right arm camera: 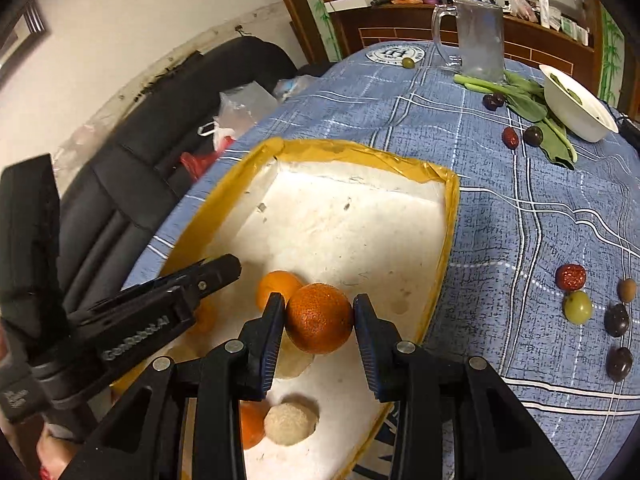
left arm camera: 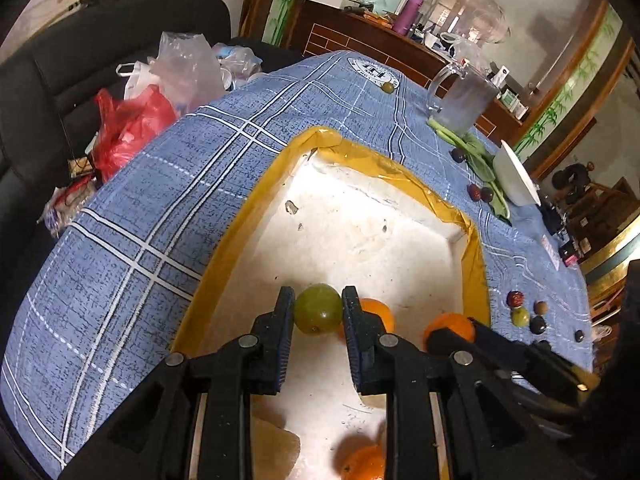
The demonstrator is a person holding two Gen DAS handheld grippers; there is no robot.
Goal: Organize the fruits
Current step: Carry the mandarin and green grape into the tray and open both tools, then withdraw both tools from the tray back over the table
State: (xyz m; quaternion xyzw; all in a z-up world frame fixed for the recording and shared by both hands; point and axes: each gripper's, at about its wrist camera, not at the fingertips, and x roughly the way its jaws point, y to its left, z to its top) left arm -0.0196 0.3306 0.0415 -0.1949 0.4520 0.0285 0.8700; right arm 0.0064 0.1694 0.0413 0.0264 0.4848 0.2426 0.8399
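My left gripper [left arm camera: 318, 298] is shut on a green round fruit [left arm camera: 319, 309], held above the white foam tray [left arm camera: 256, 208] with its yellow taped rim. My right gripper [right arm camera: 319, 304] is shut on an orange [right arm camera: 319, 318] over the same tray [right arm camera: 450, 208]. That orange [left arm camera: 450, 326] shows at the right of the left wrist view. More oranges lie in the tray [right arm camera: 278, 286], [left arm camera: 362, 462], beside a pale fuzzy ball [right arm camera: 290, 418]. The left gripper's fingers [right arm camera: 216, 276] appear side-on at the left of the right wrist view; the green fruit is hidden there.
Loose fruit lies on the blue checked cloth right of the tray: a red date [right arm camera: 570, 277], a green fruit [right arm camera: 578, 307], dark plums [right arm camera: 616, 320]. Farther back stand a glass pitcher [right arm camera: 478, 40], a white bowl [right arm camera: 576, 108] and leafy greens [right arm camera: 528, 104]. Plastic bags [left arm camera: 132, 128] sit on a black sofa at left.
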